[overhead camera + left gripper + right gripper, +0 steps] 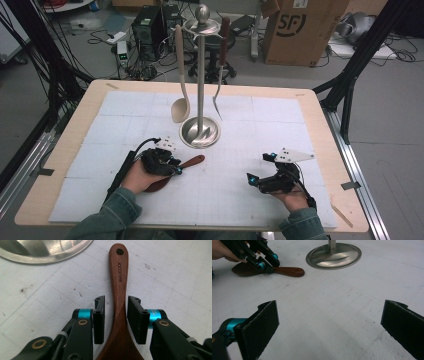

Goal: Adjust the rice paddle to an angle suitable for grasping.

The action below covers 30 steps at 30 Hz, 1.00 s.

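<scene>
My left gripper sits over the wooden spatula, jaws straddling the handle where it widens toward the blade. Small gaps on both sides of the wood in the left gripper view, so the pads are not pressing: jaws apart, nothing clamped. Spatula lies flat on the white mat, in the near-left part of the table, handle end with its hang hole pointing toward the stand's base, blade end toward my left hand. In the high view the left gripper covers the middle of the spatula, only the handle tip and a bit of blade visible.

My right gripper rests low over the mat near the near-right edge of the table, jaws wide apart, nothing between them, bare mat only. In the high view it points left toward the spatula, well apart from it.

Metal utensil stand stands upright at mid-table, round base just beyond the spatula's handle tip, not touching. A beige ladle hangs on its left side, a dark-handled fork on its right. Cardboard box on the floor beyond the far edge.
</scene>
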Available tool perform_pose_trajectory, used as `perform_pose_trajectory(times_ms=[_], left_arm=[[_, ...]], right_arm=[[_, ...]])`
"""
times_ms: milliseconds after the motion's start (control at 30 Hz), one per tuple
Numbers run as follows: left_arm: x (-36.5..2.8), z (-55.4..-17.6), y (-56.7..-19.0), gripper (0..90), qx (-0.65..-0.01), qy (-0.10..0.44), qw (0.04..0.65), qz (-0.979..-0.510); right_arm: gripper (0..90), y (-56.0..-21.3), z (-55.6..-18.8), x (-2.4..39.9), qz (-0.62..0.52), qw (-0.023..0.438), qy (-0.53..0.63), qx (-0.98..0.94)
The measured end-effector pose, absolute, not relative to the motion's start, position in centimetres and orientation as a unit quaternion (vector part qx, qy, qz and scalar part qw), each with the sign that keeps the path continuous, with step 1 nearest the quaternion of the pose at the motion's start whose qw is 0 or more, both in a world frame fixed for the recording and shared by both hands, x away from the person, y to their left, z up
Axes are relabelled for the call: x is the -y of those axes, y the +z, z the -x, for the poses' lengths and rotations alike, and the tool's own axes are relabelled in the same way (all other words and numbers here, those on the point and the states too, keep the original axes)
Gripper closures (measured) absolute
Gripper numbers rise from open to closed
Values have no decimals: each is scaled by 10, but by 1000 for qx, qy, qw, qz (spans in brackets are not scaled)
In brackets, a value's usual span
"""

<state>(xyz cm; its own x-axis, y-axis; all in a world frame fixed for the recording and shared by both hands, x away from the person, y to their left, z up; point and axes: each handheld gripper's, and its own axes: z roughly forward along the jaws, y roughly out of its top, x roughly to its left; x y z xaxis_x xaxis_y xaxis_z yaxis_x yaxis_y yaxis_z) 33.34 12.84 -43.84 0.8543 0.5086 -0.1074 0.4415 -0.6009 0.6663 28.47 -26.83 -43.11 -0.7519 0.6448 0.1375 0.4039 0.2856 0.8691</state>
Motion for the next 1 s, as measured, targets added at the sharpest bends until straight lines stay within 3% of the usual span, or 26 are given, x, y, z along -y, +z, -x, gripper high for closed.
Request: perform_pose_trajectory(times_ms=[467, 1000], left_arm=[[-126, -330, -438, 764, -256, 60, 352, -898], [-128, -328, -434, 777, -251, 54, 370, -893]], right_arm=[[2, -432, -285, 264, -330, 119, 494, -796], [2, -430, -285, 250, -331, 99, 499, -795]])
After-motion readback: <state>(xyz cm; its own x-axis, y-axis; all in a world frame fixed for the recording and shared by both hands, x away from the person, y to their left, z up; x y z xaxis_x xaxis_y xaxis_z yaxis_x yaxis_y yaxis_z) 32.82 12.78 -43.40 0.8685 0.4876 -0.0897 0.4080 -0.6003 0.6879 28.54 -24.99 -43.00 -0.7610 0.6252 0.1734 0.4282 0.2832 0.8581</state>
